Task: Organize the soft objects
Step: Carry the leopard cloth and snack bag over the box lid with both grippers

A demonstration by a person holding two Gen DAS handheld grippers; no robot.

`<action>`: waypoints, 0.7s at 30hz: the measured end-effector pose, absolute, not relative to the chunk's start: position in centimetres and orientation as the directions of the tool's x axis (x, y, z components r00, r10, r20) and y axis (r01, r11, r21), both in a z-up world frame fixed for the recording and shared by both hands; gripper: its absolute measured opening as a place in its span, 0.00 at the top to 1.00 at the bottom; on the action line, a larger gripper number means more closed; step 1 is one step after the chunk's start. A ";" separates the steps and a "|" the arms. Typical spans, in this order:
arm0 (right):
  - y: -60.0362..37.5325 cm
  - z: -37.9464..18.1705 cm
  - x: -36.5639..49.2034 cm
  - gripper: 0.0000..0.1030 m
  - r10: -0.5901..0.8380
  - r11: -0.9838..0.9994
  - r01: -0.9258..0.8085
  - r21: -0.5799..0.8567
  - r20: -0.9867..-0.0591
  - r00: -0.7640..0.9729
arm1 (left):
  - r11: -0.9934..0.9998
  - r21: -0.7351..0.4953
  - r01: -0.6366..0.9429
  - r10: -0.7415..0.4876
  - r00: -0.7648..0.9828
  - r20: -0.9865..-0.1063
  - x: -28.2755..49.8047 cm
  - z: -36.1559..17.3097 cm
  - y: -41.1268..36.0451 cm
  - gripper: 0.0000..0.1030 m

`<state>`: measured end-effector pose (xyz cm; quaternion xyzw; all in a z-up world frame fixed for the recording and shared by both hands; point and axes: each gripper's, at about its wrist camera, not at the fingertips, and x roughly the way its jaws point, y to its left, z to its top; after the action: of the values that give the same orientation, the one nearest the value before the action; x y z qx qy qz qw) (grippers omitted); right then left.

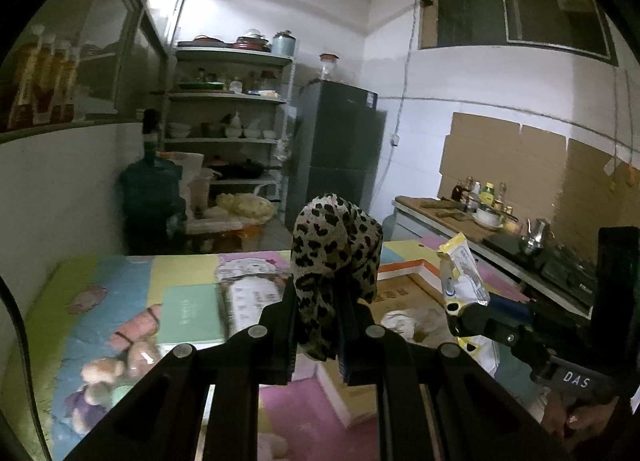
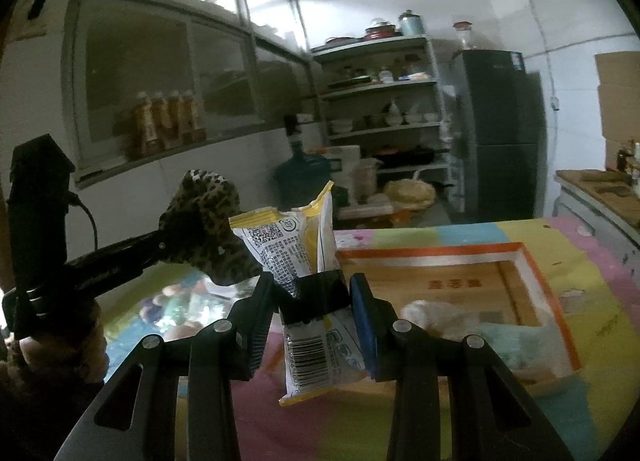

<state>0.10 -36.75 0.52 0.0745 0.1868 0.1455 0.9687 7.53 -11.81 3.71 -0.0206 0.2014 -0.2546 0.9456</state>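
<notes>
My left gripper (image 1: pixel 318 295) is shut on a leopard-print cloth (image 1: pixel 336 249), which bunches up above the fingers, lifted over the colourful mat. My right gripper (image 2: pixel 314 287) is shut on a yellow and white plastic packet (image 2: pixel 296 245), held upright with its barcode end hanging below the fingers. In the left wrist view the right gripper (image 1: pixel 460 319) and its packet (image 1: pixel 460 273) are to the right. In the right wrist view the left gripper (image 2: pixel 168 249) with the cloth (image 2: pixel 204 217) is to the left. A shallow cardboard box with an orange rim (image 2: pixel 428 251) lies ahead on the mat.
White soft items (image 2: pixel 424 313) lie inside the box. On the mat's left are plush toys (image 1: pixel 104 373), a pink roll (image 1: pixel 138 327) and a pale green flat box (image 1: pixel 192 313). Beyond stand a shelf rack (image 1: pixel 228 133), a dark fridge (image 1: pixel 336 149), a water jug (image 1: pixel 152 197) and a counter with a stove (image 1: pixel 532 253).
</notes>
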 end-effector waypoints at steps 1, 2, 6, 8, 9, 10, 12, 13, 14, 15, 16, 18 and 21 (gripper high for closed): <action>-37.3 0.5 0.1 0.62 0.301 0.949 -0.246 0.196 -0.341 0.890 | 0.868 -0.142 0.476 -0.493 0.786 -0.372 7.6 3.7 -12.2 0.85; -37.7 0.6 0.2 0.62 0.294 0.951 -0.239 0.194 -0.342 0.892 | 0.865 -0.144 0.481 -0.497 0.782 -0.376 7.7 3.7 -12.9 0.85; -40.0 0.5 0.4 0.62 0.256 0.962 -0.203 0.182 -0.349 0.902 | 0.854 -0.150 0.499 -0.515 0.766 -0.386 8.5 3.5 -14.9 0.85; -40.8 0.5 0.7 0.62 0.238 0.967 -0.186 0.175 -0.354 0.904 | 0.847 -0.153 0.509 -0.525 0.754 -0.395 8.9 3.4 -16.2 0.85; -41.4 0.5 0.8 0.62 0.227 0.969 -0.176 0.171 -0.358 0.906 | 0.843 -0.156 0.516 -0.531 0.747 -0.401 9.1 3.3 -16.8 0.85; -41.8 0.5 1.0 0.62 0.219 0.971 -0.168 0.168 -0.360 0.907 | 0.840 -0.158 0.520 -0.535 0.742 -0.404 9.3 3.2 -17.3 0.85; -42.8 0.5 1.2 0.62 0.204 0.975 -0.154 0.162 -0.365 0.908 | 0.835 -0.162 0.525 -0.541 0.733 -0.412 9.6 3.0 -18.4 0.85; -43.2 0.4 1.4 0.62 0.197 0.976 -0.147 0.160 -0.369 0.908 | 0.833 -0.165 0.529 -0.544 0.727 -0.419 9.9 2.9 -19.2 0.85; -43.7 0.4 1.5 0.62 0.190 0.977 -0.140 0.159 -0.373 0.908 | 0.831 -0.168 0.530 -0.546 0.722 -0.425 10.1 2.8 -19.7 0.85; -44.3 0.3 1.7 0.62 0.184 0.978 -0.133 0.158 -0.377 0.907 | 0.828 -0.175 0.532 -0.550 0.714 -0.433 10.5 2.6 -20.4 0.85; -44.9 0.2 2.0 0.62 0.178 0.980 -0.125 0.158 -0.383 0.907 | 0.827 -0.180 0.533 -0.552 0.709 -0.439 10.8 2.5 -20.8 0.85; -45.7 0.2 2.7 0.62 0.159 0.983 -0.107 0.150 -0.395 0.905 | 0.822 -0.197 0.534 -0.560 0.695 -0.451 11.5 2.3 -21.9 0.85; -47.0 0.1 3.7 0.62 0.137 0.986 -0.085 0.142 -0.413 0.900 | 0.815 -0.221 0.535 -0.570 0.674 -0.470 12.6 1.9 -23.3 0.85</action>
<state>3.65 -47.01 0.08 0.0601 0.2157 0.0568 0.9729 12.55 -23.34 1.85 -0.0322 0.2677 -0.3022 0.9143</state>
